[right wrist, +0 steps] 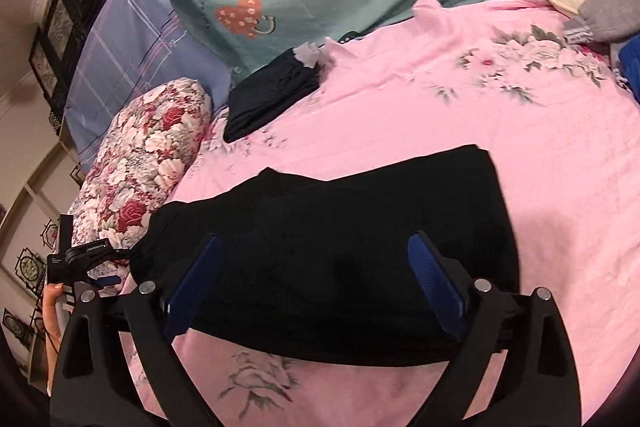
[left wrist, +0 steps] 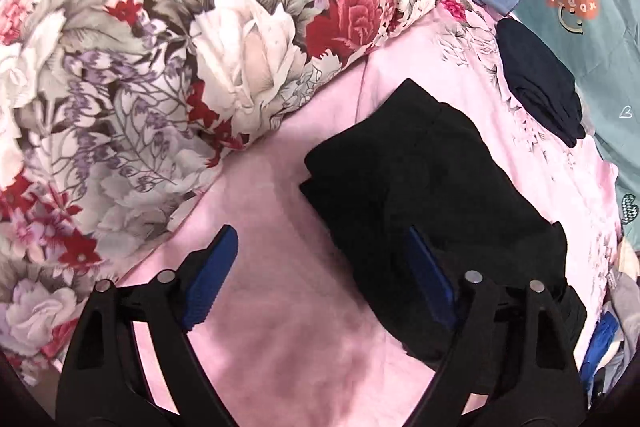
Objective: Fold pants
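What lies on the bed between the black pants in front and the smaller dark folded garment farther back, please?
Only bare pink sheet separates the black pants from the dark folded garment, clearest in the right wrist view.

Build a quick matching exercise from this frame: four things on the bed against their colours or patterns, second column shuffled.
Things:
1. pants between the right gripper fingers
2. sheet under the pants
3. rolled quilt
4. pillow

Looks:
A. red and white roses
B. pink with pale flowers
C. blue-purple plaid
D. plain black

Pairs: 1-D, 2-B, 3-A, 4-C
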`<state>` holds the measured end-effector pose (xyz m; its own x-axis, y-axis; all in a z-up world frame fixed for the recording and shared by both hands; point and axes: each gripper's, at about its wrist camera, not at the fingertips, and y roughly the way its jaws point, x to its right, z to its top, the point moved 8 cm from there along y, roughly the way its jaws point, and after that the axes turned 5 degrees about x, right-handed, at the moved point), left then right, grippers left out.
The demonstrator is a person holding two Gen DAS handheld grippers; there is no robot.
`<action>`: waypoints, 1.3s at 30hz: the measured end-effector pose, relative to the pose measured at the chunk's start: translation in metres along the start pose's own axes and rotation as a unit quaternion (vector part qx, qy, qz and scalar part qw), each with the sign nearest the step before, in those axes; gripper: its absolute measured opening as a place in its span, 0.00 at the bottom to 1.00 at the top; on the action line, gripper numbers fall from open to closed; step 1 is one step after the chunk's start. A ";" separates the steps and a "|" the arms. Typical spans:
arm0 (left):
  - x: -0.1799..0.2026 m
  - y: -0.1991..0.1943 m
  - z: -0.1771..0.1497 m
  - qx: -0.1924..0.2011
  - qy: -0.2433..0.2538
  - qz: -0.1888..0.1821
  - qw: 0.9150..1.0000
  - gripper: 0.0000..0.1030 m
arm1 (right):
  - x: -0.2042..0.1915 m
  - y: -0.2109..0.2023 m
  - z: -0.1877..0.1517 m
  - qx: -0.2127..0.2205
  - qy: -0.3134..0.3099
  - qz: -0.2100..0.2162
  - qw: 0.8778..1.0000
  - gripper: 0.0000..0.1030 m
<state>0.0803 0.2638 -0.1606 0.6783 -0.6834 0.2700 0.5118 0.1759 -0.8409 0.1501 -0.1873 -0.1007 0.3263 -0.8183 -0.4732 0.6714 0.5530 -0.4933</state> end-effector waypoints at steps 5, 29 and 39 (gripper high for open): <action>0.008 0.020 -0.006 -0.058 0.001 -0.046 0.997 0.62 | -0.009 0.007 -0.006 -0.010 0.003 0.008 1.000 0.92; 0.185 -0.091 -0.022 0.018 0.238 -0.226 0.944 0.19 | -0.007 0.003 -0.013 -0.021 0.015 0.022 0.999 0.92; 0.308 -0.004 -0.189 -0.136 0.405 -0.230 0.874 0.59 | 0.037 -0.035 -0.006 0.009 0.067 -0.027 0.997 0.92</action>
<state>0.1879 -0.0811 -0.1626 -0.2189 -0.9342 0.2818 0.4132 -0.3504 -0.8405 0.1350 -0.2357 -0.1050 0.1980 -0.8183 -0.5397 0.6982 0.5042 -0.5083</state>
